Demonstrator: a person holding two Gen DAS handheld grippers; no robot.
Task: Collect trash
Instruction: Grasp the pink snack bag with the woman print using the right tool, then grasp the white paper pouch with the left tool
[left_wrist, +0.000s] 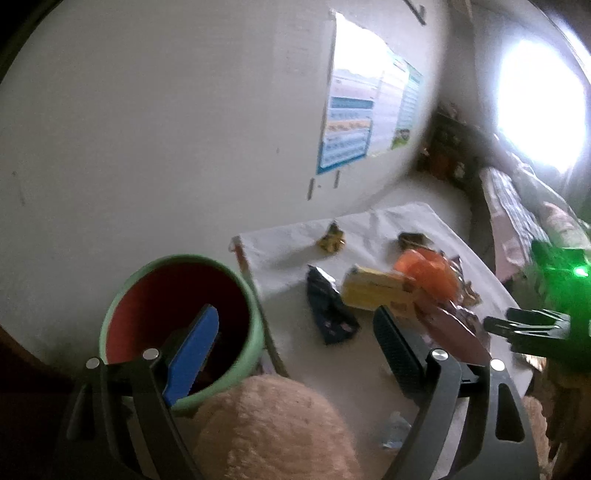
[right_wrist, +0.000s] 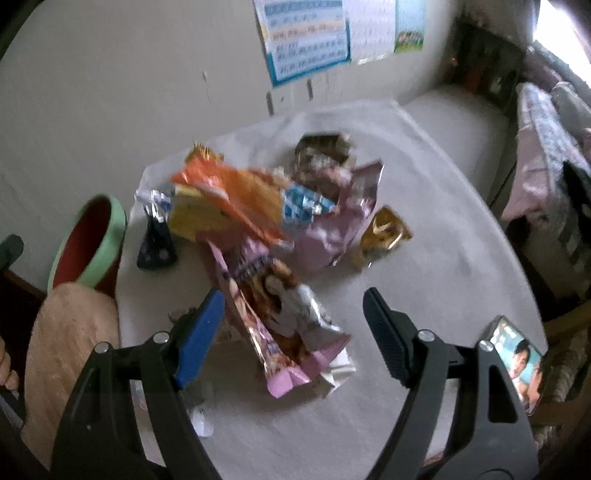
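On a white-covered table (right_wrist: 424, 236) beside a green-rimmed bin (left_wrist: 255, 325), both the left gripper (left_wrist: 295, 339) and right gripper (right_wrist: 291, 321) hang spread and empty — the pink snack wrapper (right_wrist: 280, 332) beneath looks light, crinkly, slippery — best pinched at its flat sealed end.

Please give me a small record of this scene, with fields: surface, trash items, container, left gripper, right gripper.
surface: white table beside a wall
trash items: pink snack bag, orange wrapper, yellow box, dark wrapper, gold wrapper; all lie on the table
container: green bin with red inside, at the table's edge
left gripper: open, holds nothing, one finger in front of the bin's mouth
right gripper: open, above the pink snack bag, not gripping it
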